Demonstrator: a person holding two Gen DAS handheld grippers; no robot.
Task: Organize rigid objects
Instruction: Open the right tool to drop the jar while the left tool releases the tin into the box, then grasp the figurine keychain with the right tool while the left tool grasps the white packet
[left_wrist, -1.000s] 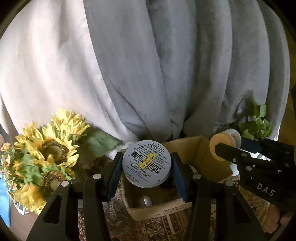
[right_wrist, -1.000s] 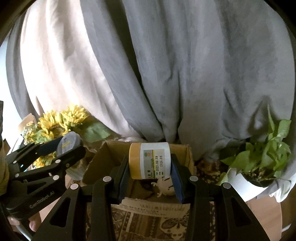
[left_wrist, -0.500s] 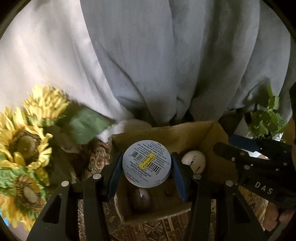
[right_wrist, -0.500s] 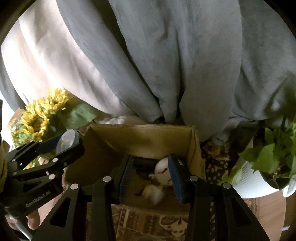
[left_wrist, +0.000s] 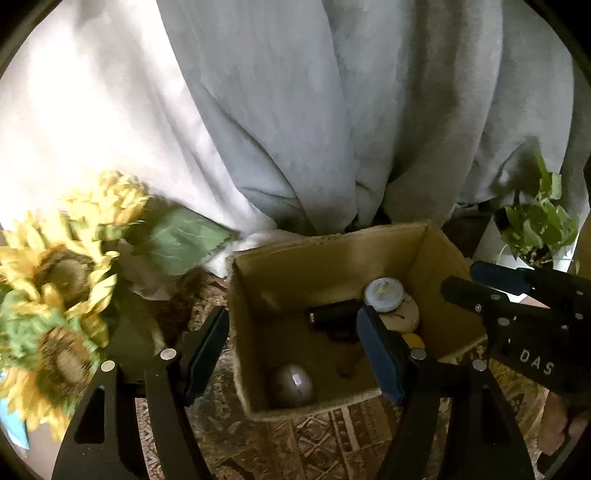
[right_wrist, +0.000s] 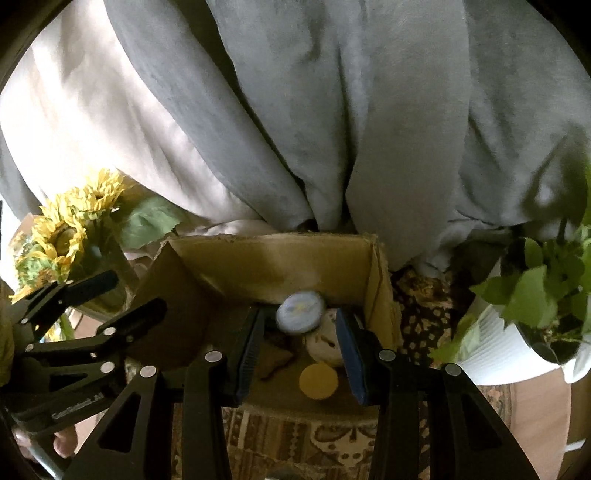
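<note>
An open cardboard box (left_wrist: 332, 254) stands on a patterned cloth. My left gripper (left_wrist: 291, 321) hangs over its near-left part, its jaws opening with nothing between them. The round grey tin (left_wrist: 382, 295) lies inside at the right, on a pale round thing beside a black item (left_wrist: 332, 319). An egg-shaped object (left_wrist: 291, 384) rests in the near corner. My right gripper (right_wrist: 301, 350) stands open and empty over the box (right_wrist: 273, 258). Below it, blurred, is the tin (right_wrist: 300, 312), and the yellow end of a jar (right_wrist: 318, 380) shows nearer. Each gripper also shows in the other's view: the left gripper (right_wrist: 135, 291), the right gripper (left_wrist: 461, 277).
Artificial sunflowers (left_wrist: 55, 280) crowd the box's left side. A leafy plant in a white pot (right_wrist: 495, 350) stands to its right. Grey and white cloth (left_wrist: 295, 110) hangs close behind. The patterned cloth (left_wrist: 314, 443) runs toward me.
The left gripper has let go of the round tin, which now lies in the box. The right gripper dropped its yellow-capped jar into the box earlier. Both grippers came lower over the box.
</note>
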